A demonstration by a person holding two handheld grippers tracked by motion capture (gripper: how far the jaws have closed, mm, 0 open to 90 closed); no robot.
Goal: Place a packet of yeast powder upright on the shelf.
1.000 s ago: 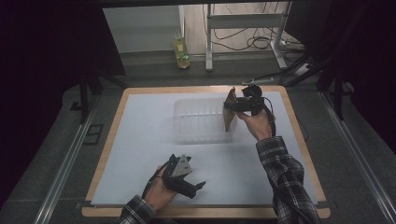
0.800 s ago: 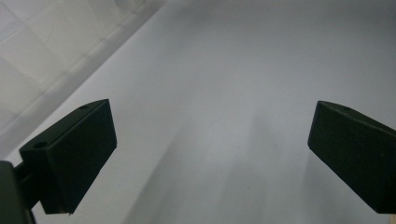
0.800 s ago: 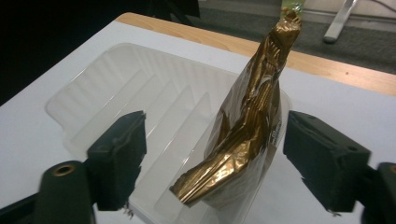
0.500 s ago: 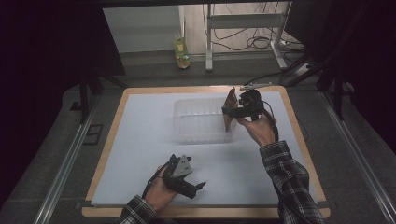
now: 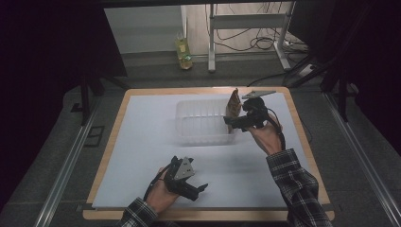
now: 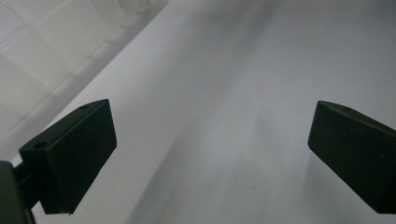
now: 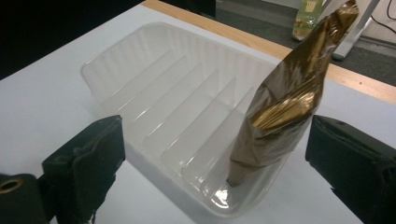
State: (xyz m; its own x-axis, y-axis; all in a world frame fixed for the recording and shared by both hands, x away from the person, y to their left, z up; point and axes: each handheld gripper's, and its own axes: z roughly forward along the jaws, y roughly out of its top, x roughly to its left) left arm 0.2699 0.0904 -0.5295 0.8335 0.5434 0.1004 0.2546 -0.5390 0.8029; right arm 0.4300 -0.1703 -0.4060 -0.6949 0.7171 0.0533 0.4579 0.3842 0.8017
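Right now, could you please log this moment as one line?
right gripper: just opened, clear of gold pouch | pouch: upright in end slot of clear tray | left gripper: open, nothing between

You have nothing readable here. The gold foil pouch [image 7: 280, 102] standing in the clear ribbed tray [image 7: 154, 93] shows you only creased, shiny film with no print. The bottle [image 5: 183, 52] on the floor beyond the table carries a green and yellow label, seen closer in your right gripper view, but its print is too small and blurred for you to make out a word. The white table cover [image 5: 142, 142] is blank, and the grey plate [image 5: 185, 168] on your left gripper bears no marking.
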